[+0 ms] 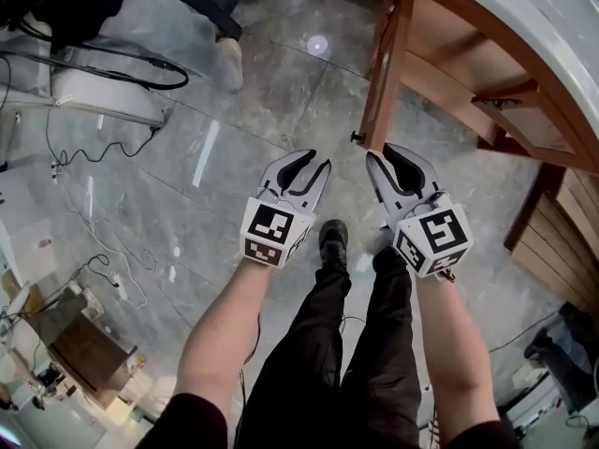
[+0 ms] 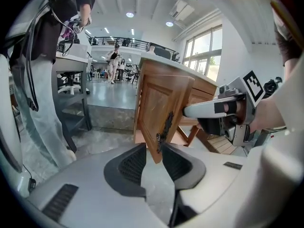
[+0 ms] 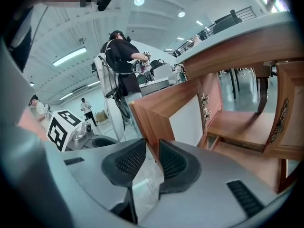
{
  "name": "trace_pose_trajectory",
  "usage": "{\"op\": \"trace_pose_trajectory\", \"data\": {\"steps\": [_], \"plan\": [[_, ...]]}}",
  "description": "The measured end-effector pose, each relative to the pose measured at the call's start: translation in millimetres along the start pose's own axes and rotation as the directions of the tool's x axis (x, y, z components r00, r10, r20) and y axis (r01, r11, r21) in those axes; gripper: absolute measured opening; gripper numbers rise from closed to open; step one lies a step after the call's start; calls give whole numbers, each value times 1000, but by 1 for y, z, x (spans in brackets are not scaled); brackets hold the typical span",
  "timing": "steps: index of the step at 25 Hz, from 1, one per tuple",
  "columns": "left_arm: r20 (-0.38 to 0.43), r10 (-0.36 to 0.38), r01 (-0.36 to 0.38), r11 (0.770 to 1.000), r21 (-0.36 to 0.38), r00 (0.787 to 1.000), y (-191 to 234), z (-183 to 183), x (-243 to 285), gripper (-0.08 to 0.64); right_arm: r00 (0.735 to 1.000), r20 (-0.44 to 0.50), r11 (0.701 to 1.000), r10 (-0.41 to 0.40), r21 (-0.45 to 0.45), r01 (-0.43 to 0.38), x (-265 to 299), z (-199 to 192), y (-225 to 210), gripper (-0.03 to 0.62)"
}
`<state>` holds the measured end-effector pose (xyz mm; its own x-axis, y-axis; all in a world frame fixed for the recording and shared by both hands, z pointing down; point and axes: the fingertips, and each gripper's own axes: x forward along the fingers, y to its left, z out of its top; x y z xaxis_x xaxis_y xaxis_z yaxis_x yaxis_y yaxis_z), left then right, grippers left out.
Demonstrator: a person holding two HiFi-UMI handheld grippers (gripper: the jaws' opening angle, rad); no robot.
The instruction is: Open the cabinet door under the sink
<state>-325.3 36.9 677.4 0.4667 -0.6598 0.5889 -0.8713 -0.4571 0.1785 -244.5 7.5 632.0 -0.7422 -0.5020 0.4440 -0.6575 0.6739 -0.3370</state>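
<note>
Two claws held low before an open cabinet door (image 1: 384, 73).
The grey stone floor (image 1: 234, 110) fills most of the head view. At far right the pale surface (image 1: 524, 7) tops the wooden cabinet (image 1: 449, 73), whose door stands swung out toward the person (seen edge-on from above). The left claw (image 1: 307, 166) is left of the door, jaws apart and empty. The right claw (image 1: 386, 160), also apart, sits just beside the door's lower corner, gripping nothing. A dark handle (image 2: 164, 129) marks the door's face.

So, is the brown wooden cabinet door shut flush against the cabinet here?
No, the brown wooden cabinet door stands swung well out over the floor, away from the open front of the cabinet.
</note>
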Motion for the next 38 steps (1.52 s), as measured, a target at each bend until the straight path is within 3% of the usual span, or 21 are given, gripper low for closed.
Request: {"op": "trace_pose_trajectory", "data": {"steps": [6, 9, 19, 27, 32, 38], "plan": [[-4, -16, 16, 1000, -6, 1000, -11, -5, -6, 118, 1000, 7, 1000, -6, 9, 6, -2, 3, 0, 101], [-14, -35, 35, 999, 4, 999, -26, -1, -11, 110, 998, 26, 998, -56, 26, 55, -15, 10, -15, 98], [19, -151, 149, 986, 77, 988, -123, 67, 60, 89, 960, 53, 961, -277, 34, 275, -104, 32, -141, 98], [52, -101, 97, 992, 75, 993, -164, 138, 142, 38, 933, 31, 931, -359, 87, 355, -161, 24, -231, 103], [86, -105, 100, 993, 60, 991, -168, 178, 191, 37, 924, -5, 918, -382, 112, 380, -148, 13, -273, 128], [64, -168, 158, 978, 139, 984, -162, 190, 237, 37, 900, -36, 883, -435, 182, 434, -106, 3, -302, 171]]}}
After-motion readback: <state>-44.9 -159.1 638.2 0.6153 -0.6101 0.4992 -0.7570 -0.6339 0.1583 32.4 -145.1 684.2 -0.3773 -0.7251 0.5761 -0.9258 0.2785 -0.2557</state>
